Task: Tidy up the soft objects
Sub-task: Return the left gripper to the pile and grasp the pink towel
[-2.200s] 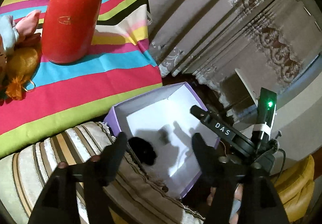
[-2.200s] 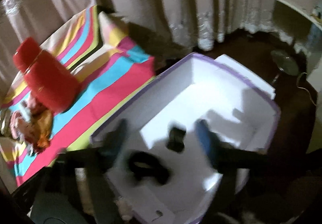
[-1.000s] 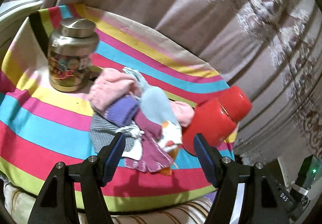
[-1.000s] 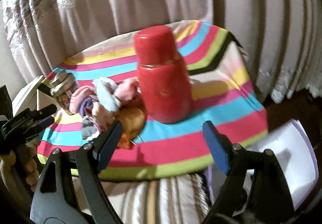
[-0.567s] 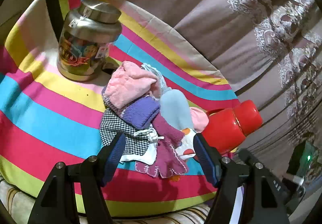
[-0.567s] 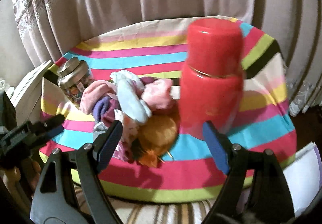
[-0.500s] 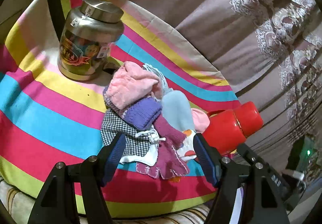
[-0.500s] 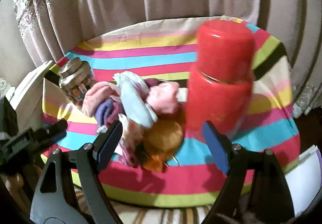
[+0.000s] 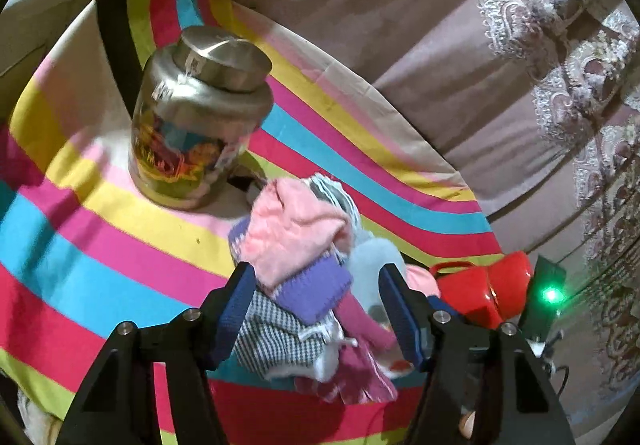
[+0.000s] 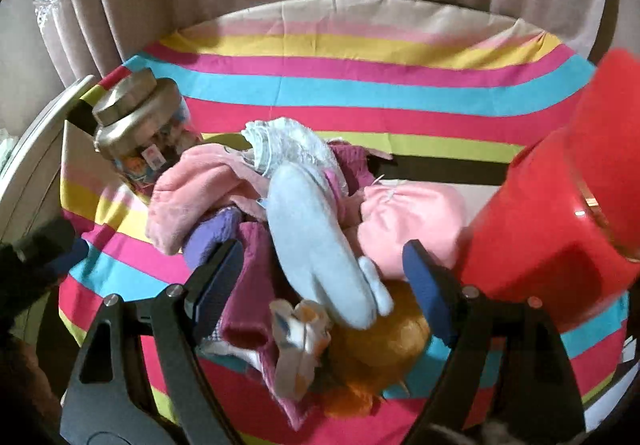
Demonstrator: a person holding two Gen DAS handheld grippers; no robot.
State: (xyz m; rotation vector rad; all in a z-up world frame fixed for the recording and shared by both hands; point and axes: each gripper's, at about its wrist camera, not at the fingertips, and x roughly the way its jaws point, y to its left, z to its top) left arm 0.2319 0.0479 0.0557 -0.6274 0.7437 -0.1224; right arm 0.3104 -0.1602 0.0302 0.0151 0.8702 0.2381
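- Now both tongs, which faced the white box two seconds back, hang over the pile (image 10: 304,237) of soft things on the striped bench (image 10: 360,85).
- Left tongs (image 9: 316,285) have just been narrowing, nothing gripped; right tongs (image 10: 320,265) gape wide, empty.
- Likely another pick-up comes next.

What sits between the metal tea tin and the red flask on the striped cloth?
The heap of soft things: pink fleece, light blue mitten, purple knit. It fills the stretch between the lidded metal tin and the red flask, clearest in the right wrist view.
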